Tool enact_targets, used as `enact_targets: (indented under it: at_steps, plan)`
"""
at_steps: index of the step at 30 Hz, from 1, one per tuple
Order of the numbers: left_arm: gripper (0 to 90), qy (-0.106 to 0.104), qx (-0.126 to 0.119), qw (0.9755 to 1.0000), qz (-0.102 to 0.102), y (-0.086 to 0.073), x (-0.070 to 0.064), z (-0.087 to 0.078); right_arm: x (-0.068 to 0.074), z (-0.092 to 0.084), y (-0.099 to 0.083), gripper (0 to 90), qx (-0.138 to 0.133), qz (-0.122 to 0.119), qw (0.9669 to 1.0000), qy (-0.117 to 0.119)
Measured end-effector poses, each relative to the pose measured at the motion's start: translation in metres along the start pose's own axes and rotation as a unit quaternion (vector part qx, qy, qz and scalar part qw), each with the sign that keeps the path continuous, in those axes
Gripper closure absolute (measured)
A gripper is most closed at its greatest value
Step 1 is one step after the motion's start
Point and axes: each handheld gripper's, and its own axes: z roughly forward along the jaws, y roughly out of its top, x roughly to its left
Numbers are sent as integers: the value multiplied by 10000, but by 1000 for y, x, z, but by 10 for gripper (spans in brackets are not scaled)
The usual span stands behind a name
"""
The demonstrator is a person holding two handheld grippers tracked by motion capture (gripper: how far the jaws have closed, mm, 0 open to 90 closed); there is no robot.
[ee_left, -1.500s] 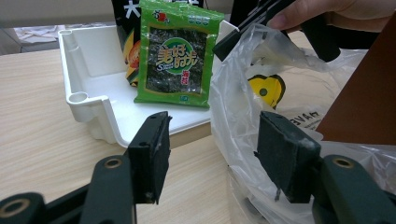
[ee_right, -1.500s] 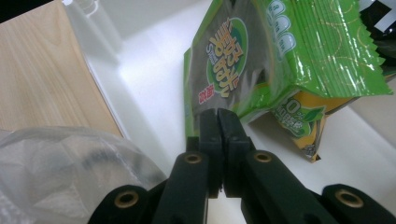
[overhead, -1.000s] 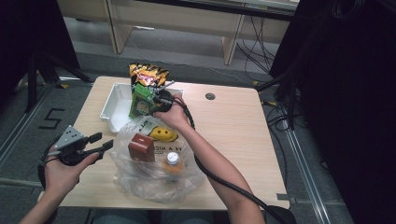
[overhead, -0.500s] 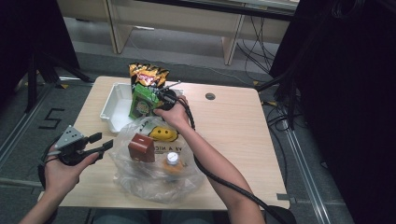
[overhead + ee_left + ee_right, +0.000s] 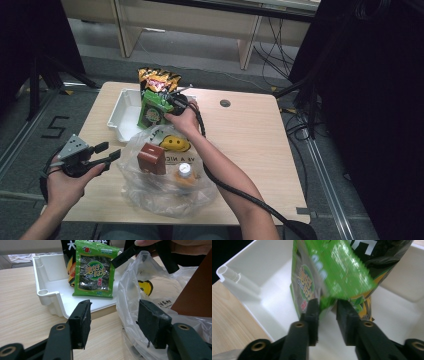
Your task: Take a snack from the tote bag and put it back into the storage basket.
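We note pale wooden table [image 5: 250,135] on grey floor [image 5: 345,165], right tool [image 5: 327,305] just closing on green packet [image 5: 329,272] above white tray [image 5: 122,112], left tool [image 5: 112,322] released beside plastic bag [image 5: 132,297].

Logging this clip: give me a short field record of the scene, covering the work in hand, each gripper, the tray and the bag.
work in hand: green seaweed packet being stood in the white tray
right gripper: jaws have just been closing, the packet's edge between them
left gripper: open, holding nothing, pointed at the edge of the plastic bag
white tray: on the table, also holds a dark and orange snack bag behind the packet
plastic bag: clear, on the table; a brown carton and a small bottle lie in it
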Motion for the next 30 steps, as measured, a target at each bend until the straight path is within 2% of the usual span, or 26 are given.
enact_targets:
  at_steps: [1,2,4,5,12,15,17,21,23,26,27,28,30]
  plan:
    - [437,26,20,10000,17,0,0,-1,0,0,0,755,-22,29,10000,-10]
    - [437,24,15,10000,18,1,-1,-1,-1,0,-1,760,-55,-39,10000,-20]
    - [437,24,17,10000,21,1,-1,-1,-1,-1,0,761,-43,49,10000,-26]
    - [437,25,25,10000,23,0,-1,-1,-3,-1,0,761,-94,-48,9999,-58]
    - [436,0,21,10000,18,0,0,0,-3,-5,5,776,-192,-27,9997,-136]
    - [435,10,51,10000,26,0,0,0,-3,-5,6,776,-235,-145,9995,-172]
    - [435,13,51,10000,15,0,0,0,-1,-6,6,774,-273,-93,9995,-149]
    - [435,-7,12,10000,12,0,0,0,-1,-7,6,753,-306,-187,9992,-167]
    - [435,12,30,10000,21,0,0,0,1,-8,5,737,-290,-116,9994,-146]
    - [436,15,14,10000,22,1,-1,-1,1,-11,4,711,-321,-203,9991,-165]
    - [436,14,5,10000,21,1,-1,-1,1,-11,3,704,-418,-240,9986,-197]
    - [436,36,16,10000,21,1,-1,-1,2,-14,4,698,-329,-198,9991,-195]
    - [435,43,5,10000,18,1,-1,-2,2,-17,2,692,-373,-281,9987,-210]
